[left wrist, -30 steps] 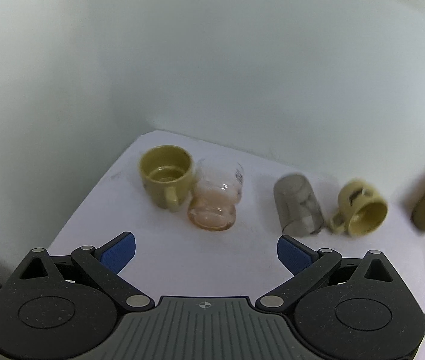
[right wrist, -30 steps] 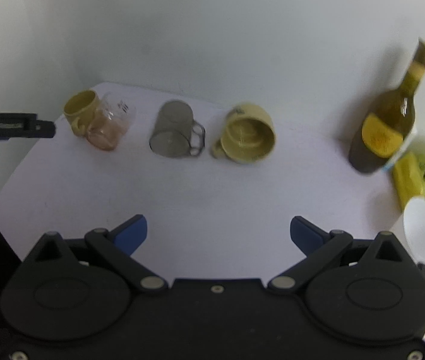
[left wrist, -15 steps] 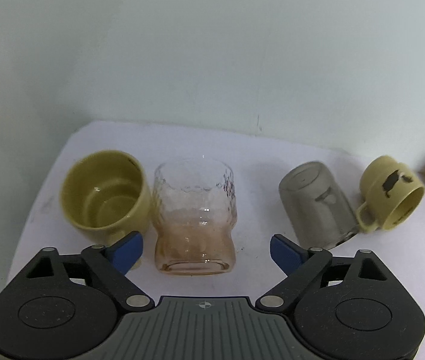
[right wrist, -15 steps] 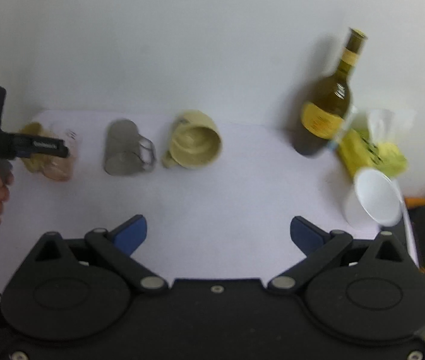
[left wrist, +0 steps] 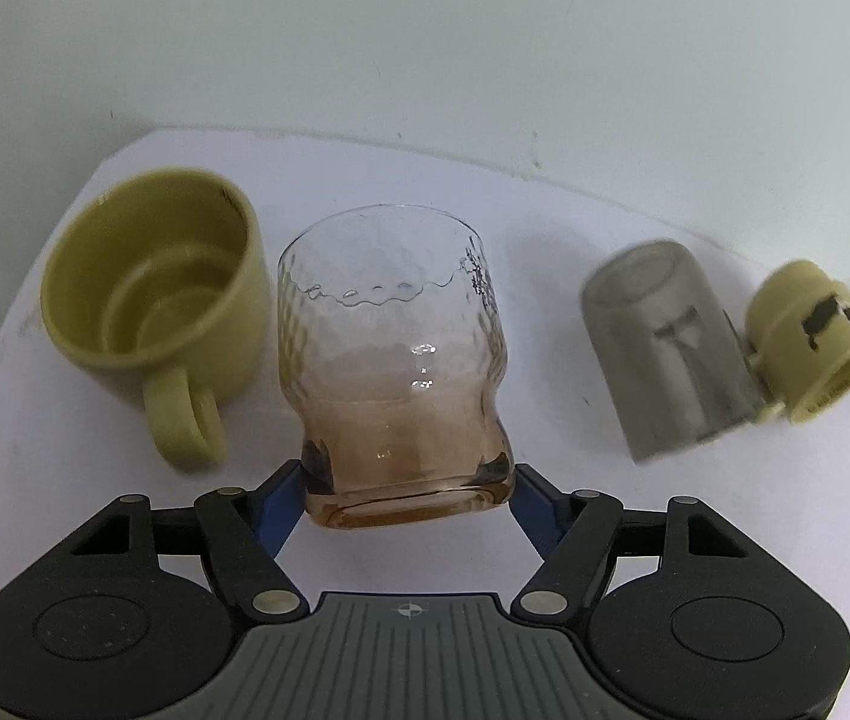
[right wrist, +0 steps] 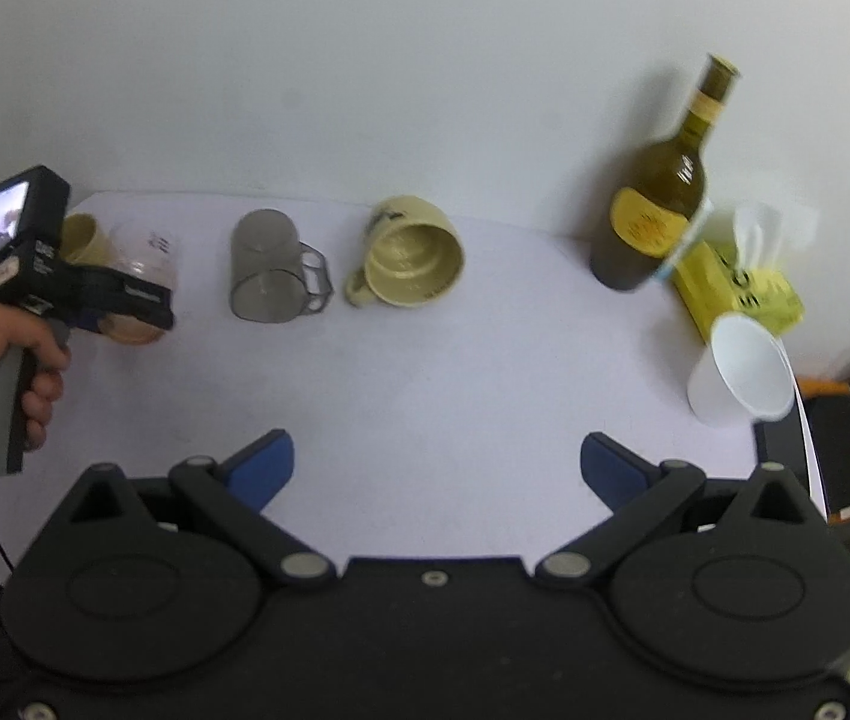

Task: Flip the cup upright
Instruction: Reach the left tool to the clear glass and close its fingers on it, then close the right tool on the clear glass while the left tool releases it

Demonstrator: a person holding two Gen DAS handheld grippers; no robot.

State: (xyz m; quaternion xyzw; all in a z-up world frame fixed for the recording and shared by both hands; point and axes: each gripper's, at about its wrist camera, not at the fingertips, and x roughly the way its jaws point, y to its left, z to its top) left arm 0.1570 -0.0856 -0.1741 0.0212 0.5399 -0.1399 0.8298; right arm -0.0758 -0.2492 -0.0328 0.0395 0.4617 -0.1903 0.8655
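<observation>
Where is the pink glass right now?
In the left wrist view the pink glass lies on its side at centre, between the left gripper fingertips, beside the olive mug.

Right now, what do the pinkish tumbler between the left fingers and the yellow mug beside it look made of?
Pinkish tumbler: likely glass, clear with a dimpled texture and a pink-tinted thick base; sharp specular glints and the table showing through it. Clear plastic can't be ruled out. Yellow mug: opaque, matte olive-yellow with soft rounded edges and moulded rings inside; looks like plastic or melamine, possibly glazed ceramic.
</observation>
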